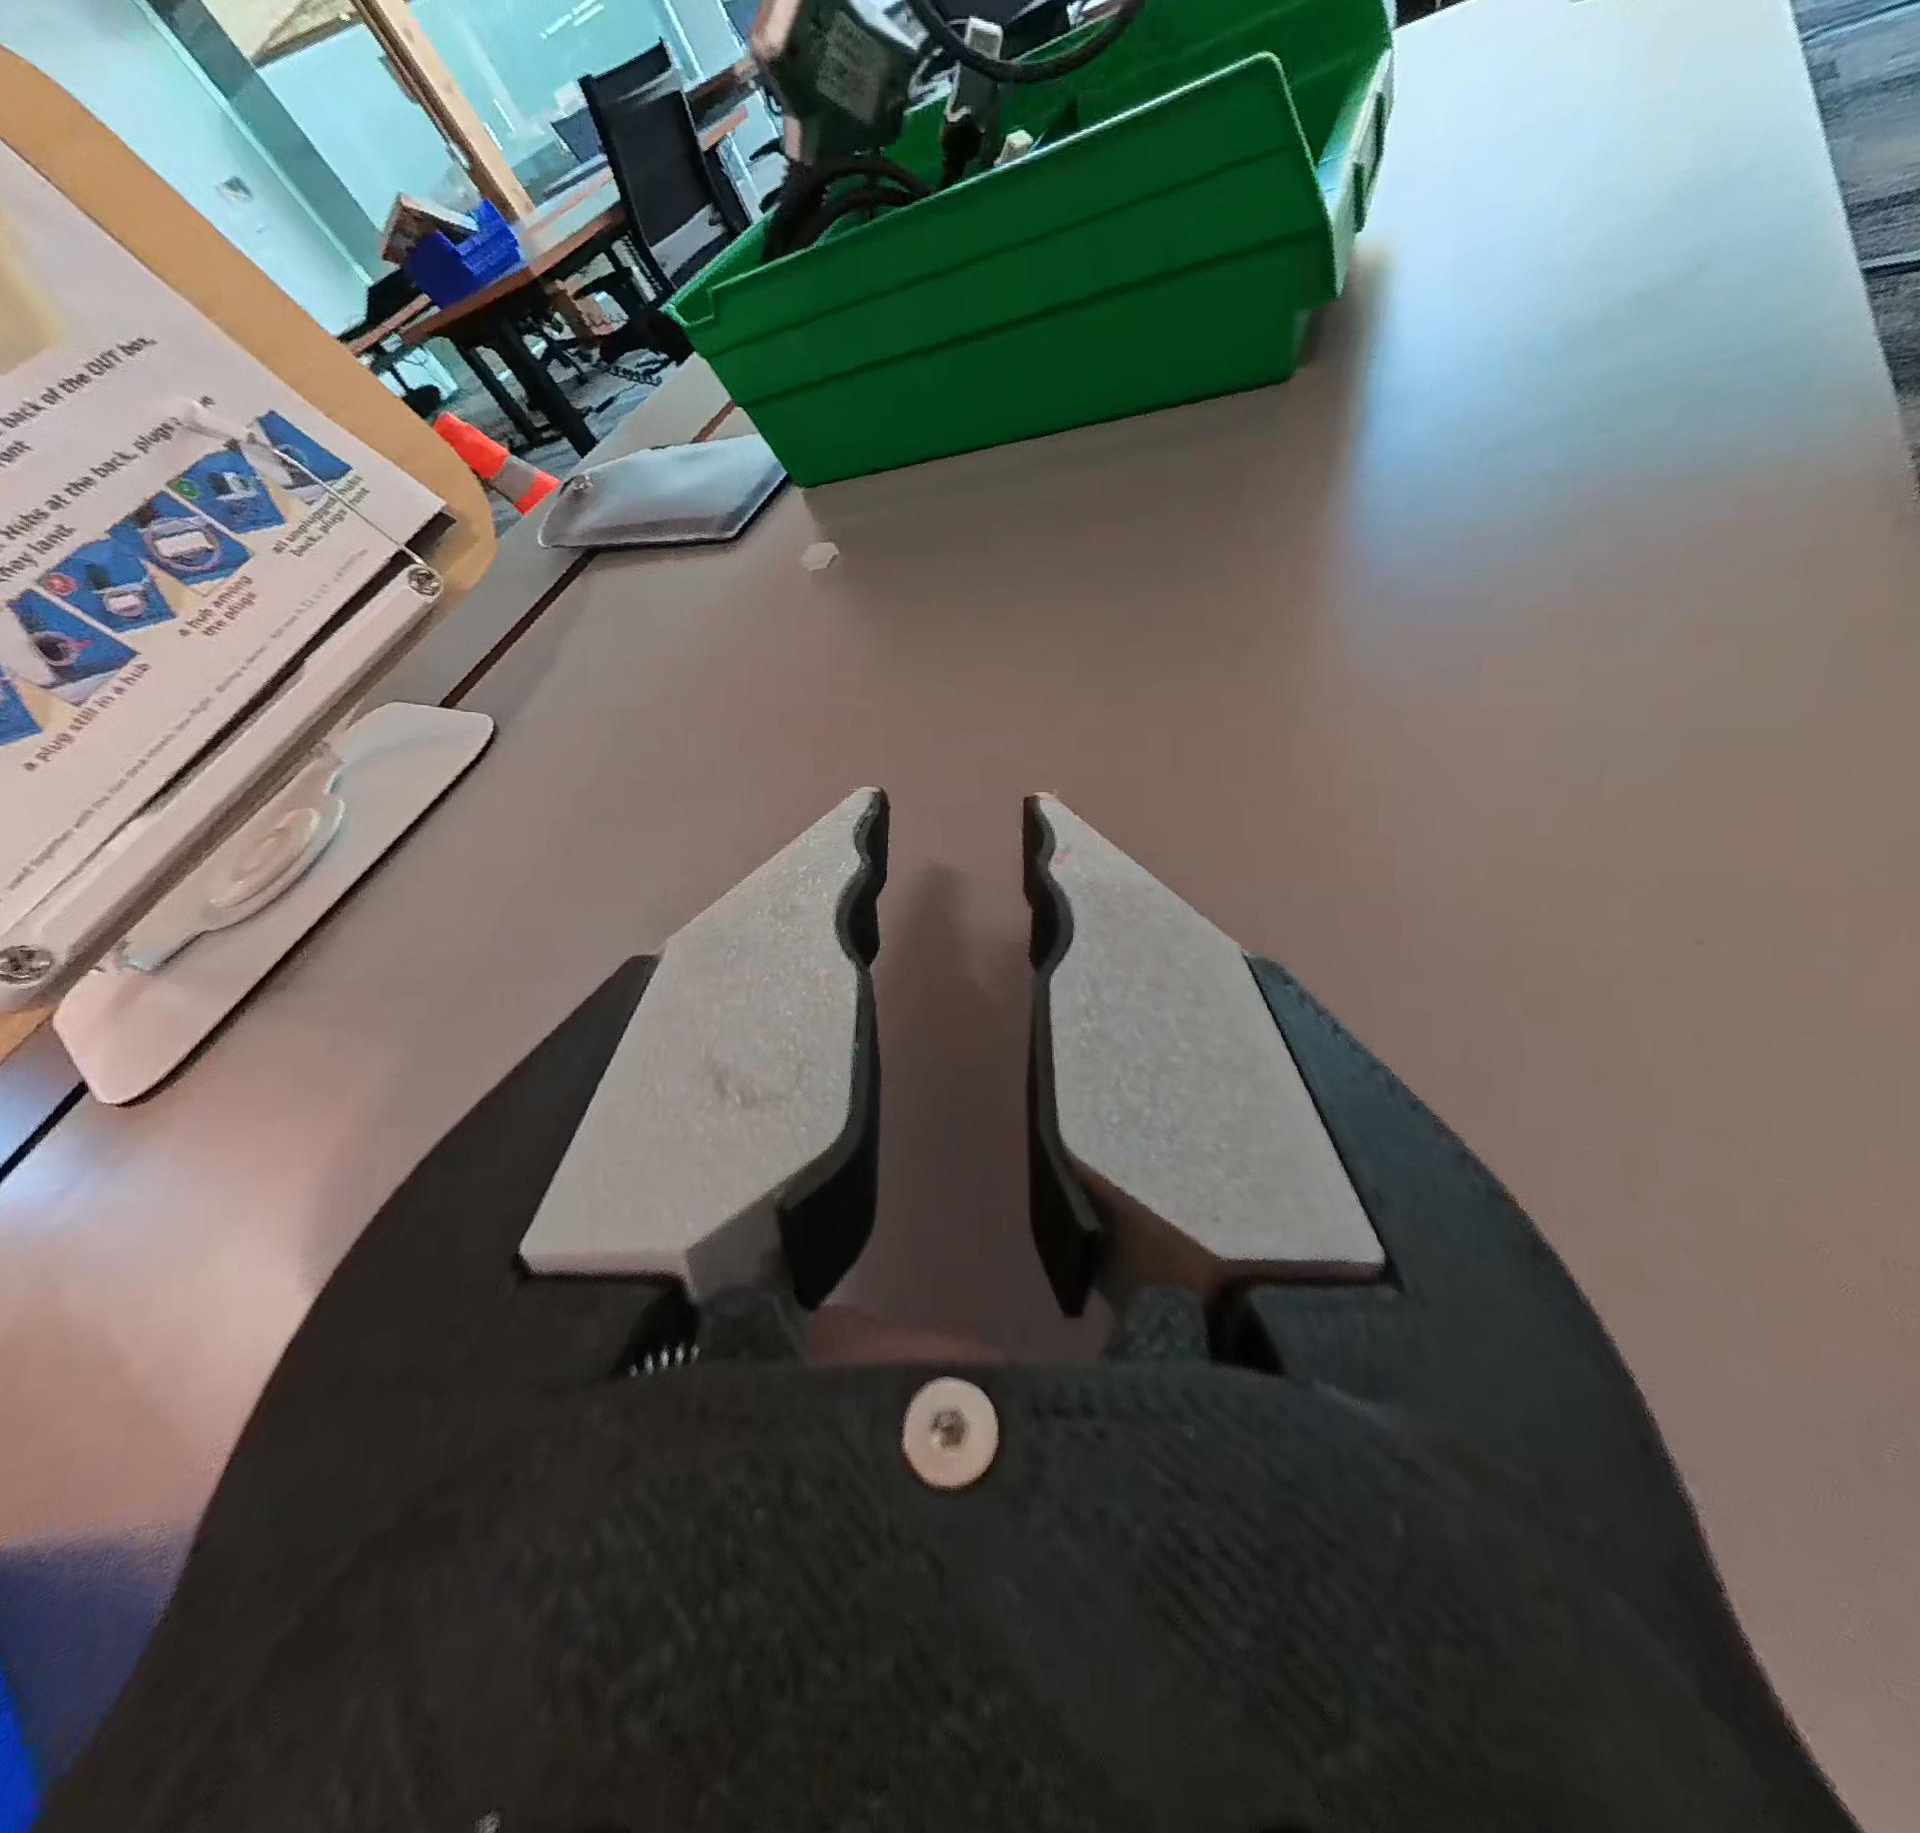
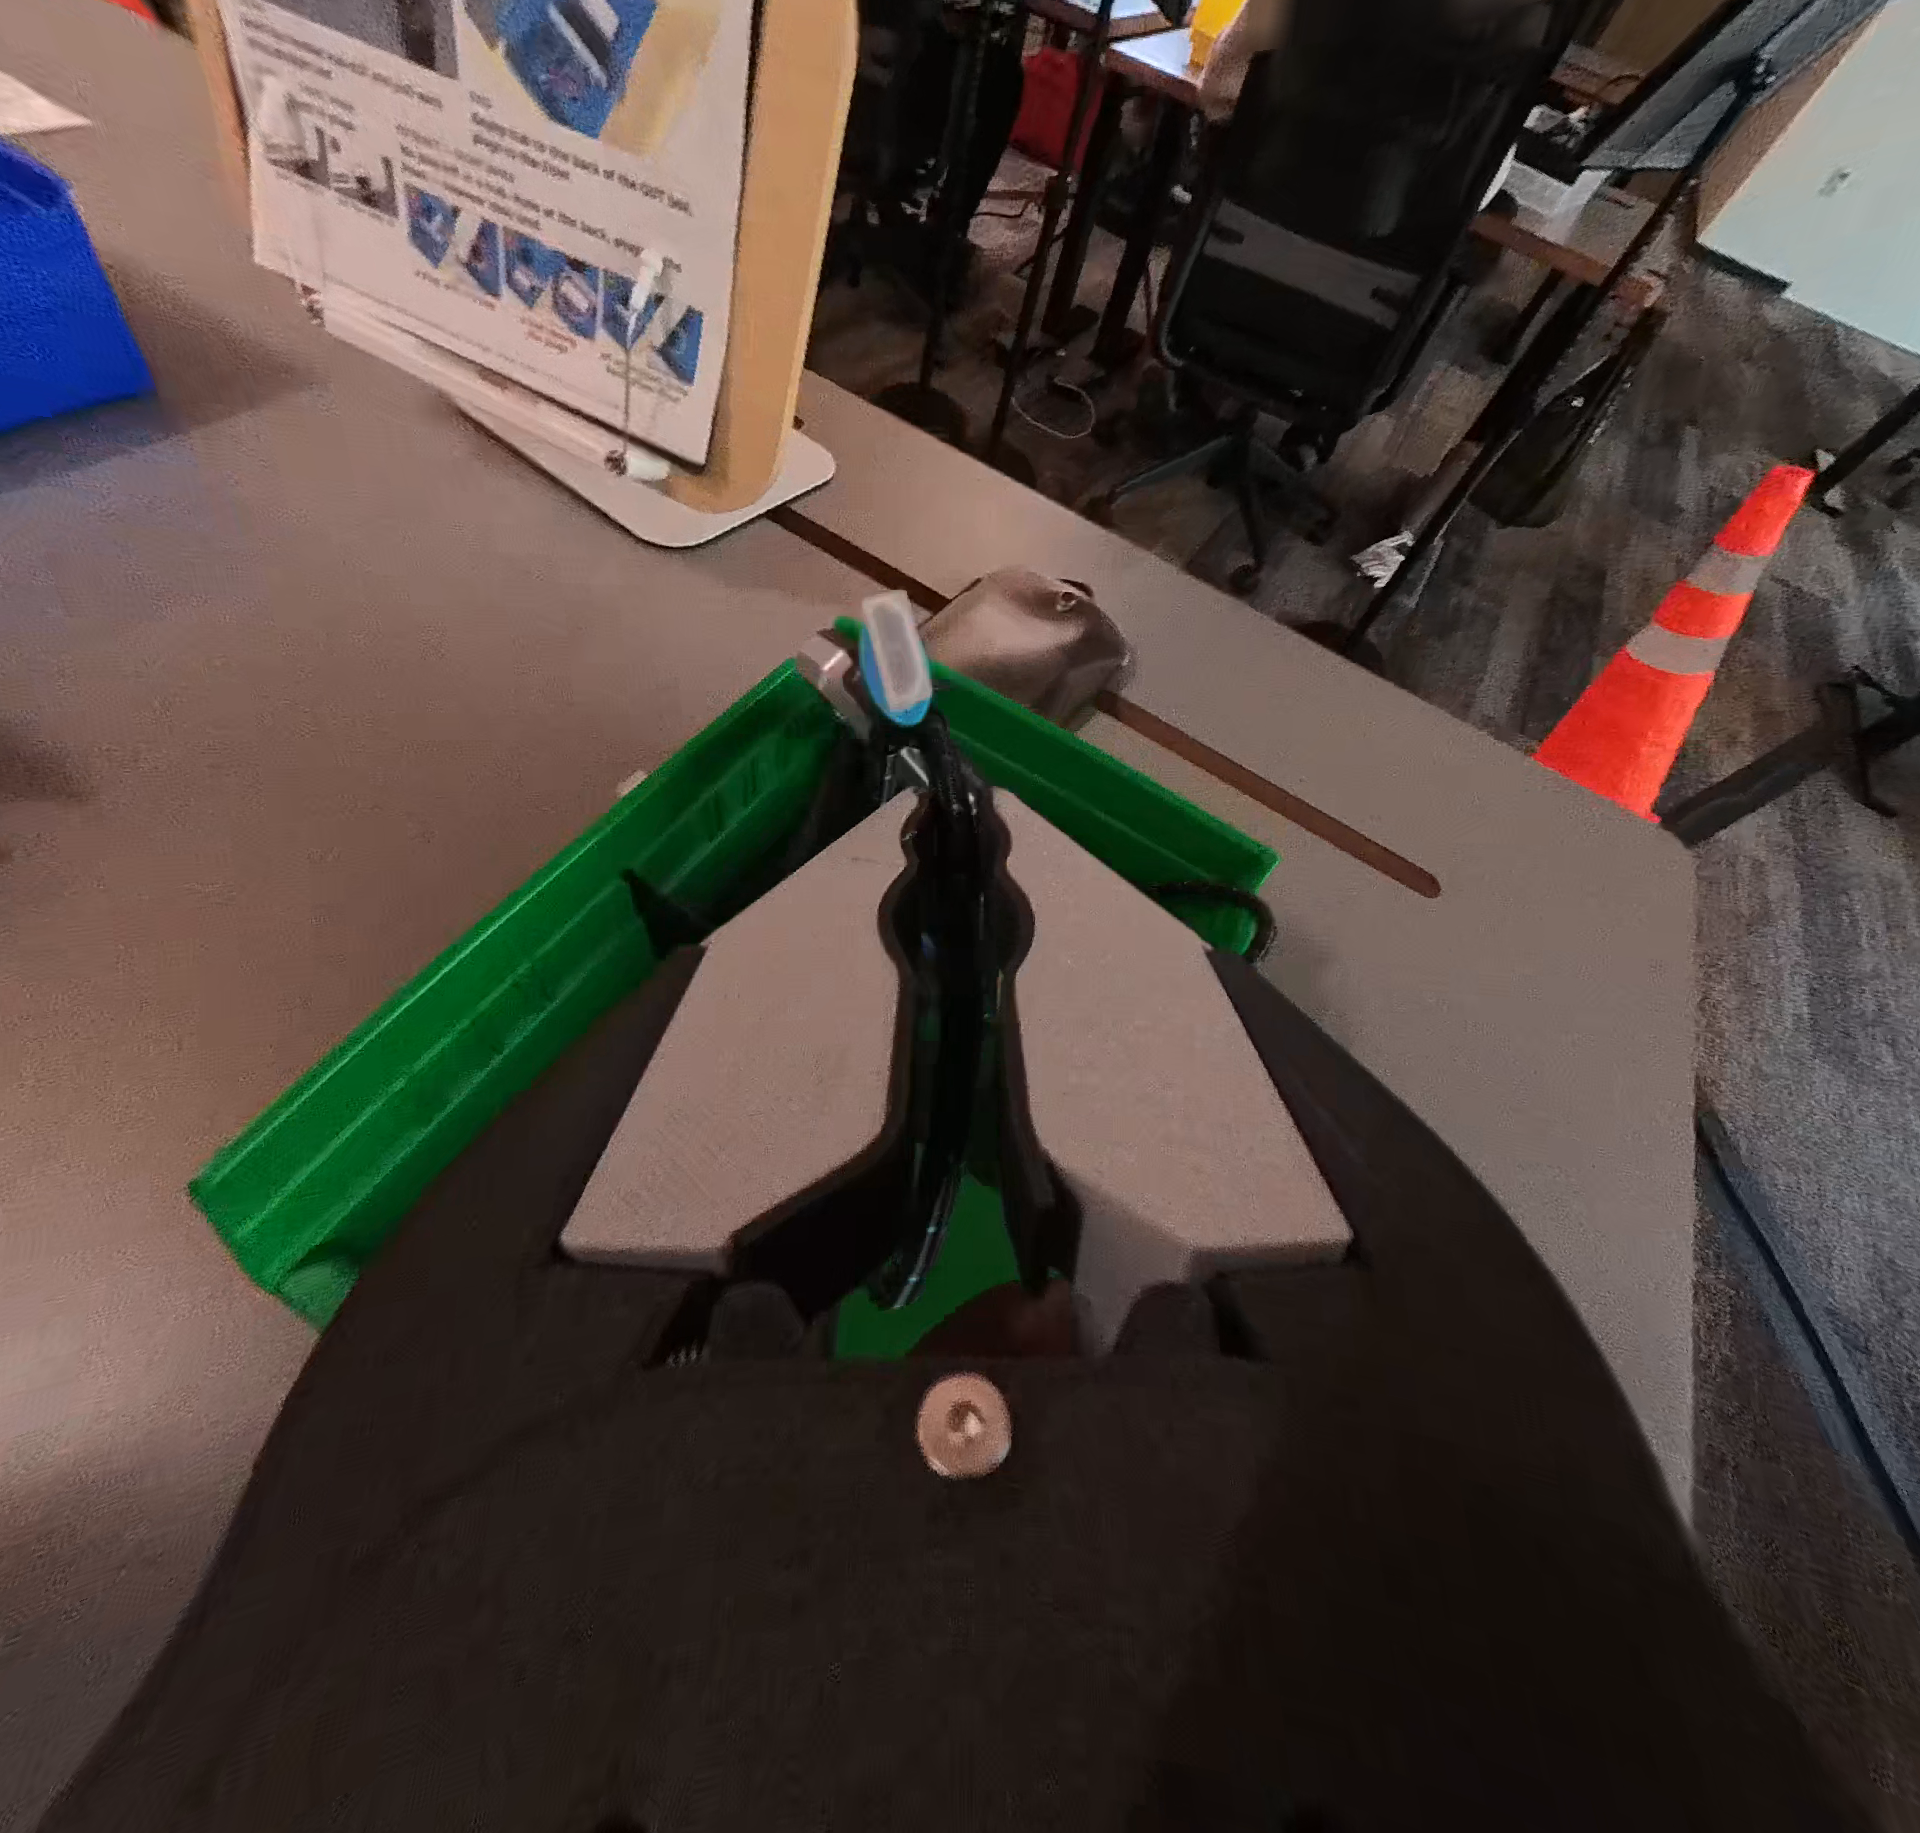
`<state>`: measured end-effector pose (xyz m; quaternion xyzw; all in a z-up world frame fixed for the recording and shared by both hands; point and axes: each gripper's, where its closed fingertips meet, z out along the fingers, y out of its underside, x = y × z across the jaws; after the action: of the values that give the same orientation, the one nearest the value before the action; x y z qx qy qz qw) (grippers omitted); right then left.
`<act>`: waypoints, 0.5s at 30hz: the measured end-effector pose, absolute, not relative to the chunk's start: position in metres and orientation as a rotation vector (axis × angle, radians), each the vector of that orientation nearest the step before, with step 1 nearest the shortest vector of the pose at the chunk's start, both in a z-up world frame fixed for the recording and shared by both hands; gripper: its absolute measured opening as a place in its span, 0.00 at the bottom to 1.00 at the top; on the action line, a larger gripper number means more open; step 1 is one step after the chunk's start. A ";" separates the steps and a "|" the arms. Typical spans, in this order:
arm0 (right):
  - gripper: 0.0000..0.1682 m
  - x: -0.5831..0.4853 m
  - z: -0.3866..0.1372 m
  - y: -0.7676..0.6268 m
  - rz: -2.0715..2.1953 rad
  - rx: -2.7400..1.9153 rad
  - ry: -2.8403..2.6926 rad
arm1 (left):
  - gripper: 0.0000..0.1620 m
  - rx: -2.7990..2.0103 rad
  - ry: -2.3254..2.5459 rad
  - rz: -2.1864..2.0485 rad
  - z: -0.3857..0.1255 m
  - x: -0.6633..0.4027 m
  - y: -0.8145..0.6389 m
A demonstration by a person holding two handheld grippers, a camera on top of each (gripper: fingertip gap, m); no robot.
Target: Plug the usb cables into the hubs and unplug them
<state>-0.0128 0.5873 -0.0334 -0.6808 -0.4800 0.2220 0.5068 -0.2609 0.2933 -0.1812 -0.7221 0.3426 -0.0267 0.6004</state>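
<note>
The right gripper point(image 2: 951, 827) is pinched on a bundle of black cables point(image 2: 951, 910) whose silver plug with a blue collar point(image 2: 891, 663) sticks out past the fingertips, above the near corner of a green bin point(image 2: 499, 994). The left gripper point(image 1: 956, 827) hangs spread and empty over the grey table point(image 1: 1455, 744); far ahead stand two nested green bins point(image 1: 1039, 329) holding dark cables, and at left a printed sheet on a wooden stand point(image 1: 187, 557).

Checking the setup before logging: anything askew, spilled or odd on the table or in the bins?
Nothing spilled or damaged. Two small things: a tiny white scrap lies loose on the table in front of the green bin. The right gripper is shut on a bundle of black cables, plugs sticking up above the bin. The left gripper is open, empty.
</note>
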 end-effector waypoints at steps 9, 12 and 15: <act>0.03 -0.002 -0.075 0.715 0.051 -2.025 -1.097 | 0.15 -1.697 0.806 -0.124 -0.184 -0.255 0.294; 0.02 0.021 -0.133 0.726 -0.205 -2.186 -1.334 | 0.15 -1.699 0.817 -0.132 -0.185 -0.253 0.294; 0.03 0.011 -0.156 0.722 -0.202 -2.184 -1.494 | 0.15 -1.705 0.805 -0.174 -0.184 -0.254 0.294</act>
<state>0.0114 0.7217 -0.1564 -0.7987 -0.5461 -0.0739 0.2416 -0.2539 0.2938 -0.1841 -0.7308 0.3451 -0.0744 0.5842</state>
